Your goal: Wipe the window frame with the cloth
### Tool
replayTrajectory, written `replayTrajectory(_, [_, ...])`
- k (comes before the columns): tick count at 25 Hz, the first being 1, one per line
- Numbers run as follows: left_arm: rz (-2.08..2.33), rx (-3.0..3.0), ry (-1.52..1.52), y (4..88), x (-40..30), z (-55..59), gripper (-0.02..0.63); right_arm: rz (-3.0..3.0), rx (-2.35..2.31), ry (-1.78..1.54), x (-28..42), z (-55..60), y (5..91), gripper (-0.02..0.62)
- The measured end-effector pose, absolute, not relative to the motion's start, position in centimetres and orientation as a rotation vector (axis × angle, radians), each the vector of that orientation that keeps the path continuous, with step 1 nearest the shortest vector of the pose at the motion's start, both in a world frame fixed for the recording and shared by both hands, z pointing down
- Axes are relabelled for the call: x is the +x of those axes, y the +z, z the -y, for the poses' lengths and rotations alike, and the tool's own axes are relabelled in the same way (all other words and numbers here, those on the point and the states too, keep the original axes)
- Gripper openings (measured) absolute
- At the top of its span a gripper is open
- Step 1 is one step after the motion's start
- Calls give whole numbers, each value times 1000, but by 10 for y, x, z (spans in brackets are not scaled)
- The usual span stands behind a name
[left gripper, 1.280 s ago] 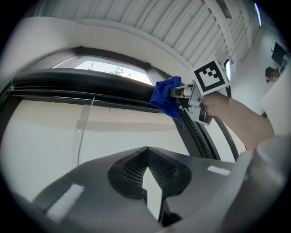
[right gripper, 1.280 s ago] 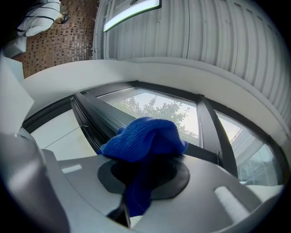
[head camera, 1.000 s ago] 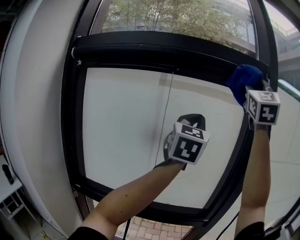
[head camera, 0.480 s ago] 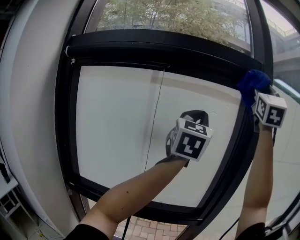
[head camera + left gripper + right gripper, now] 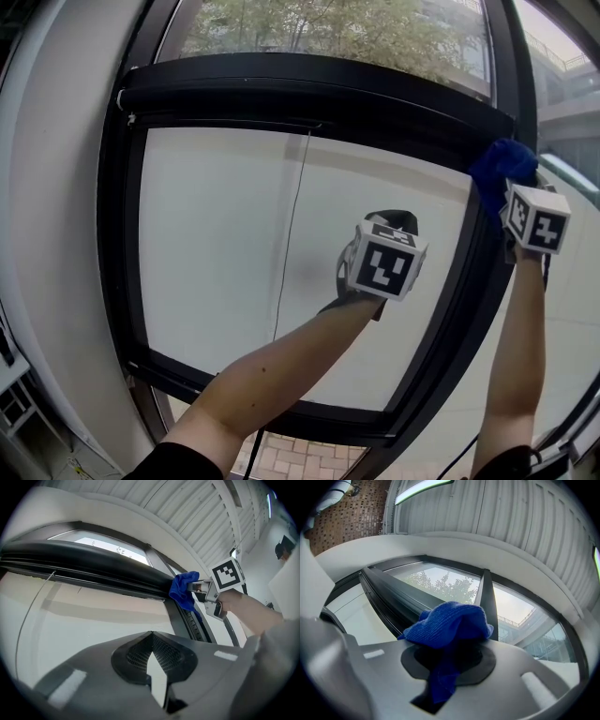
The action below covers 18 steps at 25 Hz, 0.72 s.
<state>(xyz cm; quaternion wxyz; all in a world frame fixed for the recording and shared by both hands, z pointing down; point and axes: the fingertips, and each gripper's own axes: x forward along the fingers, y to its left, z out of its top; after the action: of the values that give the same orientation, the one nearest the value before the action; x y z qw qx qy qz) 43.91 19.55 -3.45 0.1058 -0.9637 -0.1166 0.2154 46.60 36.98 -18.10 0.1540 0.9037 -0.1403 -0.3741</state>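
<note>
The black window frame [image 5: 309, 94] surrounds a white pane. A blue cloth [image 5: 500, 169] presses against the frame's upper right corner, and my right gripper [image 5: 520, 192] is shut on it. In the right gripper view the cloth [image 5: 450, 623] bunches over the jaws of the right gripper [image 5: 449, 656], with the frame [image 5: 389, 597] just beyond. My left gripper [image 5: 389, 225] hovers before the pane's right half, shut with nothing in it. In the left gripper view the left gripper [image 5: 151, 641] points at the pane, and the cloth [image 5: 183, 588] sits at the frame [image 5: 93, 564] corner.
A thin cord [image 5: 291, 234] hangs down the pane from the top bar. A white curved wall [image 5: 56, 234] borders the frame on the left. Trees [image 5: 328, 28] show through the glass above, and brick paving [image 5: 300, 455] lies below.
The right gripper and cloth have shifted slightly right, staying at the frame's upper right corner. The head view has swung, so the frame sits further left. The left gripper has barely moved.
</note>
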Motion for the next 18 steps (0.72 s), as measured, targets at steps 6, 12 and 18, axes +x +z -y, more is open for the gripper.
replayTrajectory(6, [336, -2804, 621, -29, 443, -204, -8, 385, 2606, -1067, 468, -373, -179, 74])
replayTrajectory(12, [389, -2803, 624, -24, 430, -196, -8, 379, 2636, -1164, 449, -367, -176, 74])
replayTrajectory(18, [389, -2776, 592, -1, 417, -174, -6, 566, 2651, -1258, 419, -331, -163, 74])
